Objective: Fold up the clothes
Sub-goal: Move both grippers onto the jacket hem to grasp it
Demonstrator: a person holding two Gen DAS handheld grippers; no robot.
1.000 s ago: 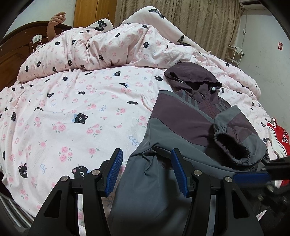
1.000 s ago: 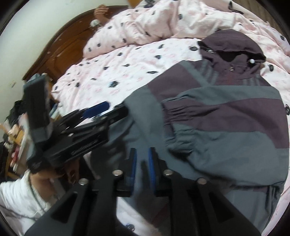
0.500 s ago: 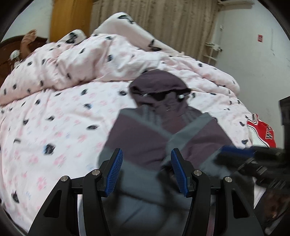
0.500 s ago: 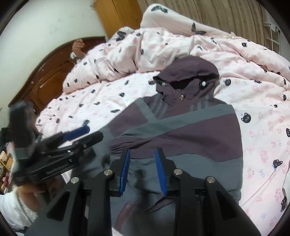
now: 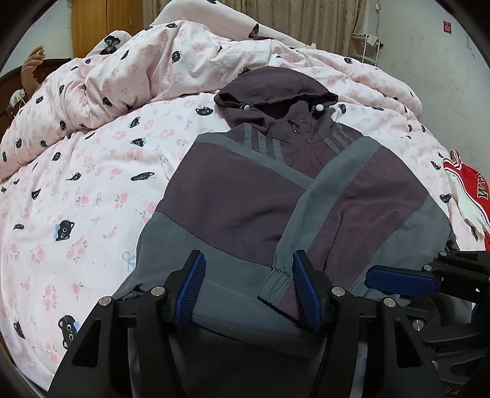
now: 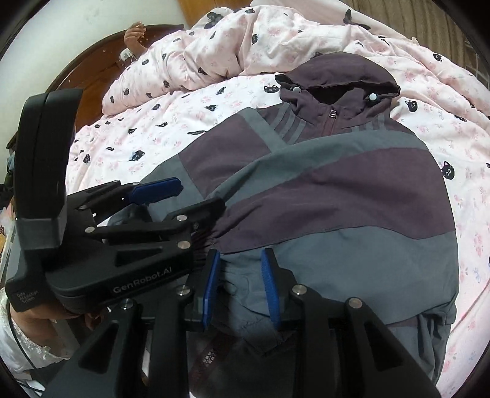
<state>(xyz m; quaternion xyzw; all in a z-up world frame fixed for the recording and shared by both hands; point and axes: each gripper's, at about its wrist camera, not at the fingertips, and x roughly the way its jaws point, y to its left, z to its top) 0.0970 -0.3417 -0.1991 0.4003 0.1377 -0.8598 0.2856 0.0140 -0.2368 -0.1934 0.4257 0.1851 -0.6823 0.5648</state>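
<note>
Both grippers slid in over the jacket (image 5: 245, 196) hem since before. It's flat on the bed (image 5: 92, 183), sleeves crossed. Left gripper (image 5: 246, 287) fingers just opened wider, astride the cuff; right gripper (image 6: 240, 284) fingers part-open, fabric bunched between, grip unclear.

A home bedroom — bed (image 5: 92, 189), rumpled duvet (image 5: 153, 61), curtains (image 5: 306, 18).

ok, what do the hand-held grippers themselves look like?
Both are matte black with silver screws and ribbed blue pads. The left hand-held gripper carries white "GenRobot.AI" lettering; the right hand-held gripper looks the same. A white lace-trimmed sleeve shows.
</note>
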